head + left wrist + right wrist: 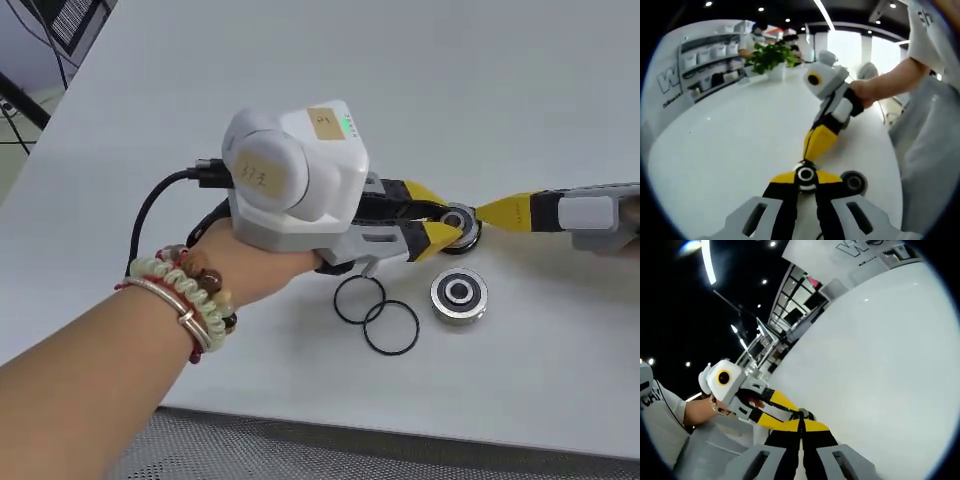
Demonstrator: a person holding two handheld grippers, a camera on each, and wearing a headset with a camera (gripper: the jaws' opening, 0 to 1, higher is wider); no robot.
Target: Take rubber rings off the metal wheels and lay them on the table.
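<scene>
My left gripper (447,226) (806,178) is shut on a metal wheel (459,221) (805,174) just above the table, its yellow tips on either side of the hub. A black rubber ring still sits round that wheel's rim. My right gripper (483,213) (801,420) comes in from the right, with its jaws pressed together at the wheel's right edge, apparently pinching the ring. In the left gripper view the right gripper (816,142) reaches down to the wheel from above. Two loose rubber rings (359,299) (391,327) lie overlapping on the table. A bare metal wheel (459,295) (854,182) lies flat beside them.
The white table (420,90) stretches wide and bare beyond the grippers. Its front edge (380,425) runs close below the rings, with grey mesh flooring under it. A potted plant (771,56) and shelves stand far off in the left gripper view.
</scene>
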